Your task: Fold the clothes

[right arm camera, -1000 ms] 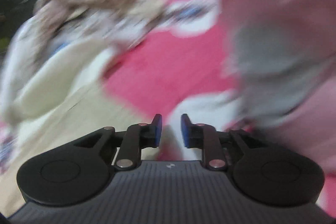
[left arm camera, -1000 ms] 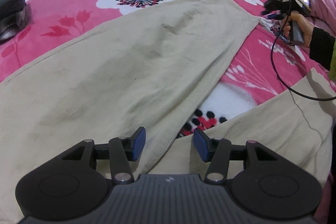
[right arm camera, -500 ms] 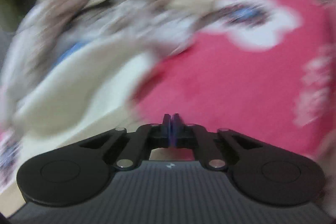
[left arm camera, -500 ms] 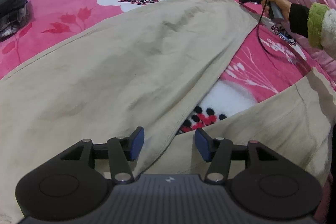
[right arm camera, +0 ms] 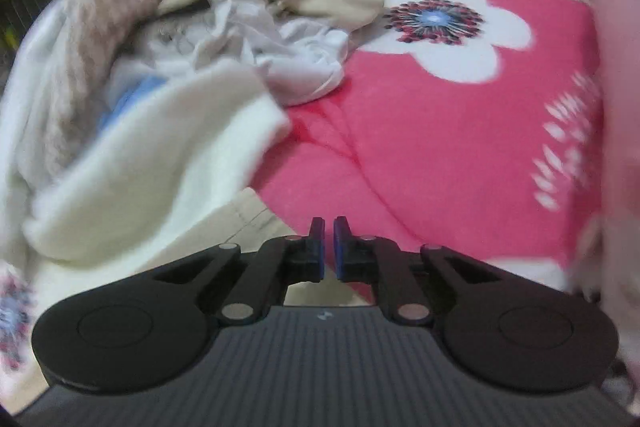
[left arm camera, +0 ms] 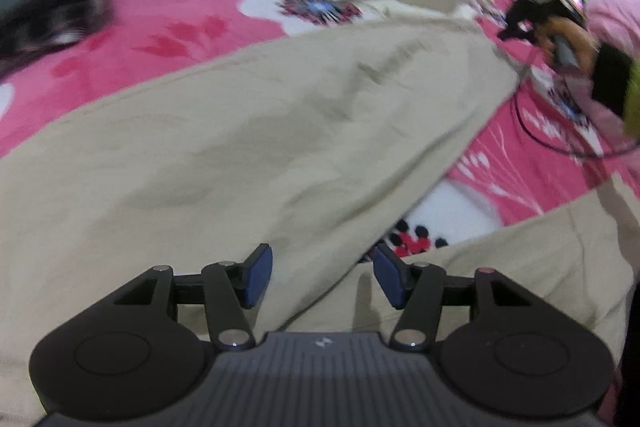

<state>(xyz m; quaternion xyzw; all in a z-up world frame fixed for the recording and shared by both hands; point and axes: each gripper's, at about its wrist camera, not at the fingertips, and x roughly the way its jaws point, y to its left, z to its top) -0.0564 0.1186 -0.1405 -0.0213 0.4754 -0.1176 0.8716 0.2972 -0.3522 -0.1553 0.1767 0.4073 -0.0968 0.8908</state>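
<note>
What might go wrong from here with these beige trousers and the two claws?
The left claw is open with its jaws just widening over the beige trousers; closing here may pinch both legs where they meet. The right claw is shut on nothing near the trouser hem, which the cream garment overlaps, so it may snag that. The black cable could catch.

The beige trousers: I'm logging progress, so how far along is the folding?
Barely begun. The beige cotton trousers lie spread, legs apart, unfolded on the pink floral blanket. Neither the open left gripper nor the shut, empty right gripper holds anything. The heap of crumpled pale clothes remains unfolded.
</note>
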